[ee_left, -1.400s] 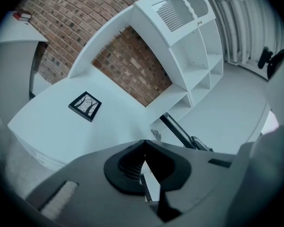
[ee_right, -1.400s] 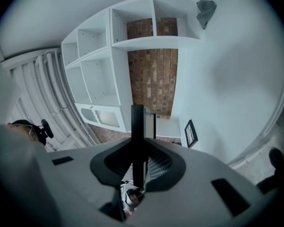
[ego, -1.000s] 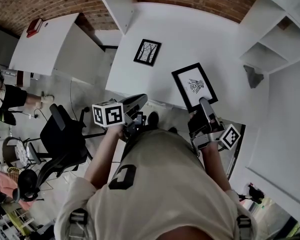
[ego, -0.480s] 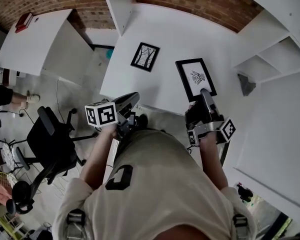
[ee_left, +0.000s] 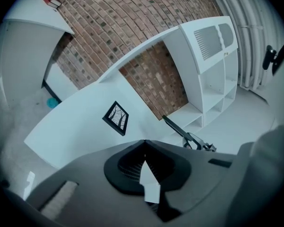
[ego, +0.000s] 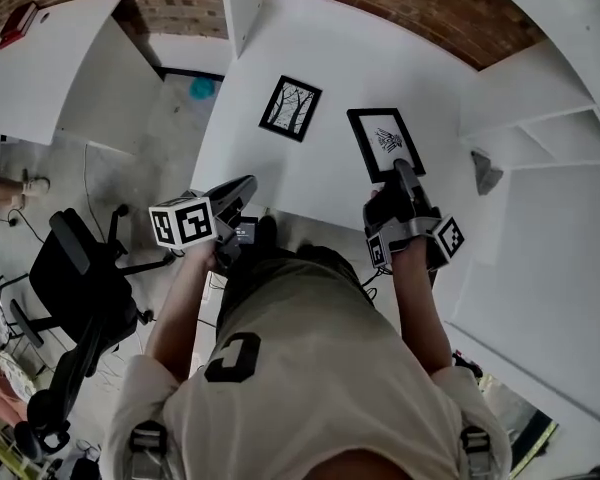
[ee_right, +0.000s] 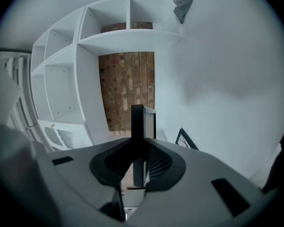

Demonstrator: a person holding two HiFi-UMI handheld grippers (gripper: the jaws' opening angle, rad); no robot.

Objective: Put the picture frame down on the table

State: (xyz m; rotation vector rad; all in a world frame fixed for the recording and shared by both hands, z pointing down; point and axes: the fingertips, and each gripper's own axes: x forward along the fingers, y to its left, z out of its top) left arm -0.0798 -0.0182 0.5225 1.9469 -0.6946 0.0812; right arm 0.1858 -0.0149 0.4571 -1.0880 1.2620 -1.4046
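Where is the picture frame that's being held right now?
In the head view, the picture frame is at the near right of the white table, its near edge gripped in the right claw, just right of the tree picture.

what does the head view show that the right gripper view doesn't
Only the head view: the left gripper, an office chair, and the drawing on the held picture frame. Only the right gripper view: that frame seen edge-on, with the right gripper shut on its edge. Both: a second frame lying on the white table.
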